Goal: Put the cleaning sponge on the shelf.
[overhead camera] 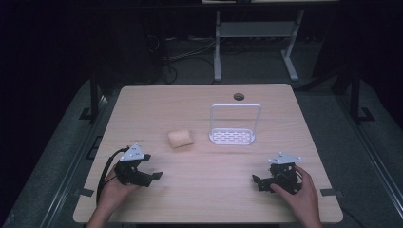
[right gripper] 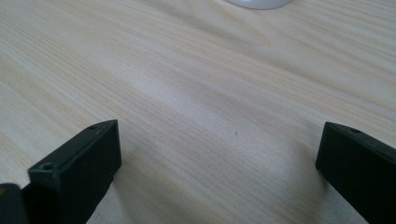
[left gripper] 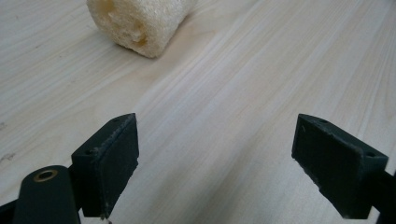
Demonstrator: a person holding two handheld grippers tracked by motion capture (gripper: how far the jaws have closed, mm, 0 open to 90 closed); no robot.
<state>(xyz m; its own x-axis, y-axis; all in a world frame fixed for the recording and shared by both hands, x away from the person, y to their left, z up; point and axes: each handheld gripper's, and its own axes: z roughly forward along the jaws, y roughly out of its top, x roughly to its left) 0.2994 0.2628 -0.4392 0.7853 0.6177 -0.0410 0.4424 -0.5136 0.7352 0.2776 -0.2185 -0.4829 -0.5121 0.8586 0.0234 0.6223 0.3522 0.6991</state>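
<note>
Tongs (left gripper: 215, 154) agape (empty), loofah (left gripper: 140, 23) ahead

Right gripper (right gripper: 219, 172): jaws spread wide, nothing between them, low over the table (right gripper: 187, 93). White rim (right gripper: 259, 3) at top edge, possibly a rack base.

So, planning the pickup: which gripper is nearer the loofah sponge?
Left. The left gripper sits just below-left of the loofah sponge; the right gripper is farther off, across the table.
</note>
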